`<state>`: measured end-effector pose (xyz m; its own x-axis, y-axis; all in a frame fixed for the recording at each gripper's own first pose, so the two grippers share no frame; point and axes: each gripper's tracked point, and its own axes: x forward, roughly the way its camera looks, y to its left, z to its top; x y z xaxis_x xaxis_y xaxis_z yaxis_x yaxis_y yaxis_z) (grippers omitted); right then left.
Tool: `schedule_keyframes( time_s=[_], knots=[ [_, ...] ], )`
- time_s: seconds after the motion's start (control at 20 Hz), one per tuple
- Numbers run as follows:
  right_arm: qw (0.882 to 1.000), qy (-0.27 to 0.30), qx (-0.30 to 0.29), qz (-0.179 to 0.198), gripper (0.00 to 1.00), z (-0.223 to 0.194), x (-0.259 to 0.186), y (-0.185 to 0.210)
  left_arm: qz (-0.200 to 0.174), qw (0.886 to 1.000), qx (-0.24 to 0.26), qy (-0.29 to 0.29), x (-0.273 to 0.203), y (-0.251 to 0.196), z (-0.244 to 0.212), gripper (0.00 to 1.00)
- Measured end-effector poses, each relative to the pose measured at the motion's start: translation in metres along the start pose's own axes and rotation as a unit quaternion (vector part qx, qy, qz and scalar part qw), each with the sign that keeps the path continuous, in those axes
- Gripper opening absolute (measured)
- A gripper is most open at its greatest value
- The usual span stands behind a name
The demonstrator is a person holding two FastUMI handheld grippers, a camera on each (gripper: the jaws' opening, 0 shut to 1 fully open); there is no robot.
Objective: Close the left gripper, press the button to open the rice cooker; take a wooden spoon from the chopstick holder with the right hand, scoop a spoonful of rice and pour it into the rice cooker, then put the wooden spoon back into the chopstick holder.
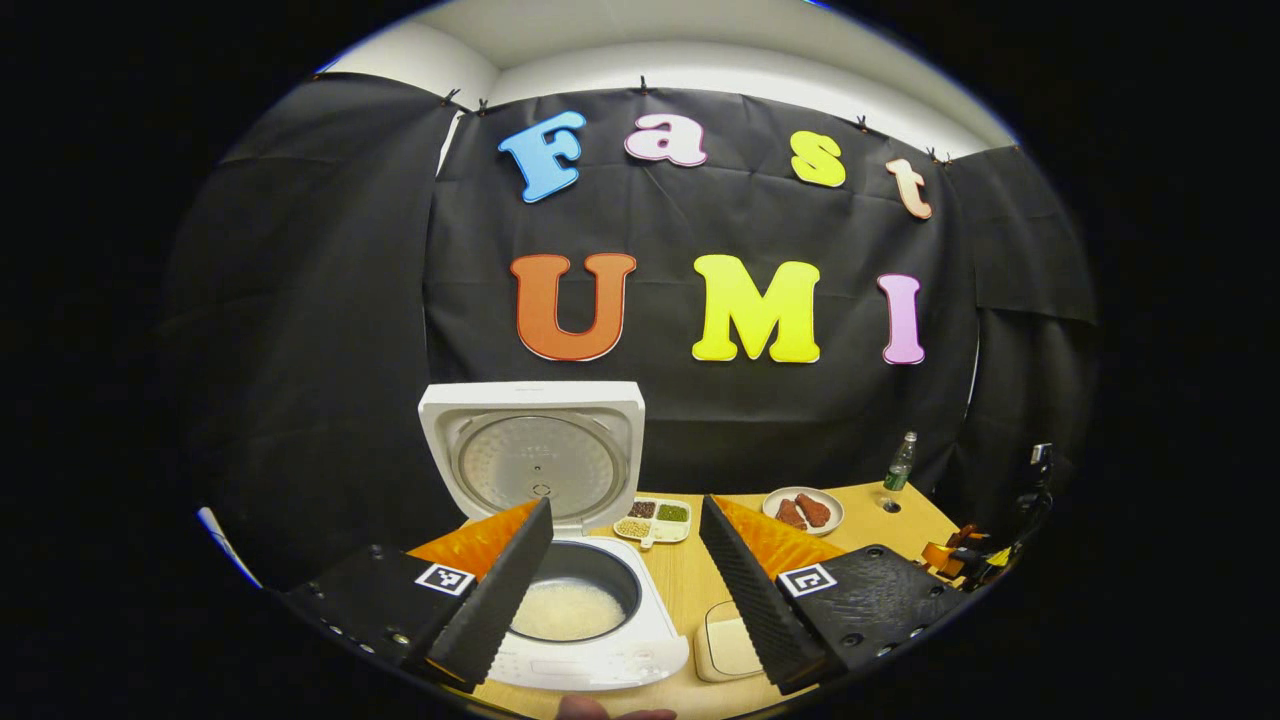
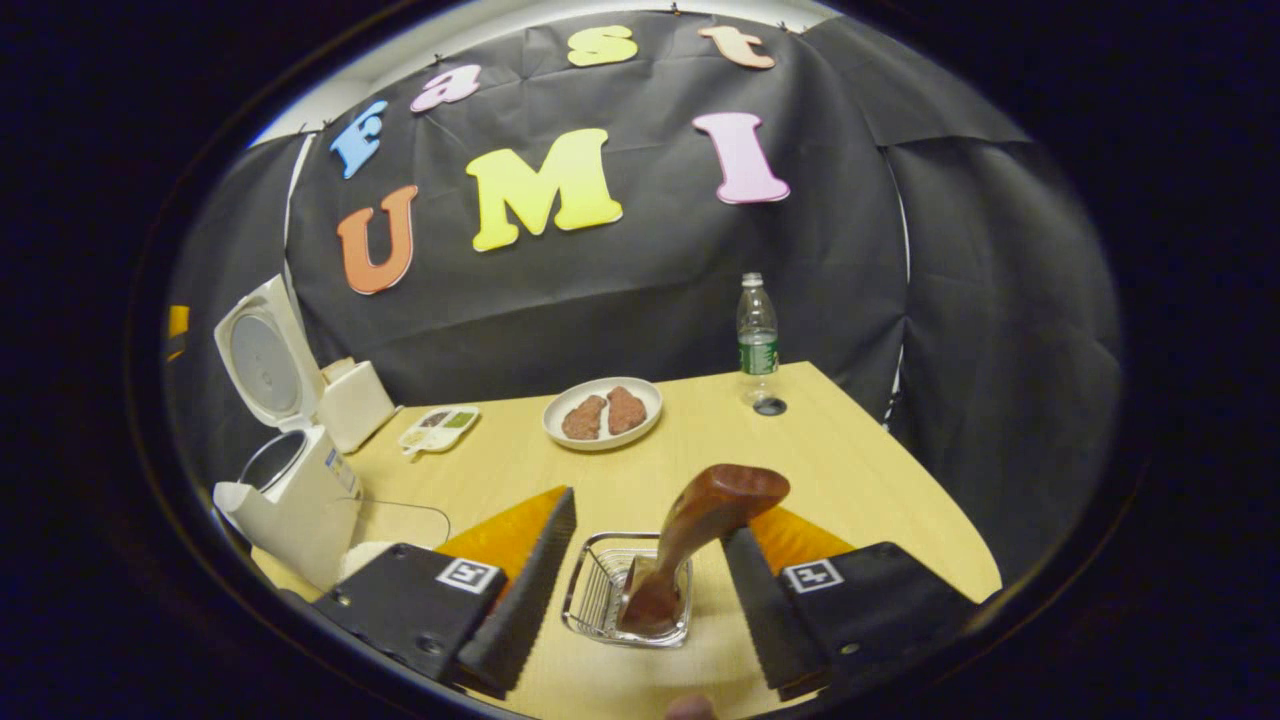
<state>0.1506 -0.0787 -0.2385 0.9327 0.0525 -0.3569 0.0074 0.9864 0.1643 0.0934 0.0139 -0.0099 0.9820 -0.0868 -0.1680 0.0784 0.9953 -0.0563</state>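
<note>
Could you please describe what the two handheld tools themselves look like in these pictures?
Both look alike. The left tool and right tool each have two wedge-shaped fingers with ridged inner faces, orange panels behind them, and black mounts with screws, each mount carrying a small square black-and-white marker.

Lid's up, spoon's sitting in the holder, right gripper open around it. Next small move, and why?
Probably pull the right gripper straight back. The wooden spoon stands in the wire holder between open fingers that don't press it, and the rice cooker, lid up, already has rice in its pot, so the scoop looks done. Less likely, it's about to grasp.
</note>
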Motion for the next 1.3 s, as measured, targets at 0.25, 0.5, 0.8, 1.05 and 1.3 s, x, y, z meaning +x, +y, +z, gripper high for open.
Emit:
schedule_keyframes(
  time_s=[0.25,0.5,0.8,1.05,1.3],
  knots=[
    [0.999,-0.037,-0.003,-0.031,0.94,0.043,-0.037,-0.013,-0.006,1.0,-0.009,-0.015,0.0,0.004,0.003,0.94],
    [0.996,-0.076,-0.008,-0.046,1.0,0.09,-0.085,0.0,-0.02,0.999,-0.015,-0.03,0.004,0.015,0.016,0.94],
    [0.992,-0.112,-0.038,-0.046,1.0,0.13,-0.139,0.049,0.011,0.996,0.009,-0.084,0.042,0.054,0.088,0.94],
    [0.988,-0.134,-0.072,-0.032,1.0,0.154,-0.158,0.075,0.052,0.995,-0.006,-0.088,0.101,0.089,0.118,0.94],
    [0.99,-0.12,-0.052,-0.048,1.0,0.141,-0.167,0.059,0.073,0.996,-0.017,-0.043,0.153,0.115,0.105,0.94]
  ],
)
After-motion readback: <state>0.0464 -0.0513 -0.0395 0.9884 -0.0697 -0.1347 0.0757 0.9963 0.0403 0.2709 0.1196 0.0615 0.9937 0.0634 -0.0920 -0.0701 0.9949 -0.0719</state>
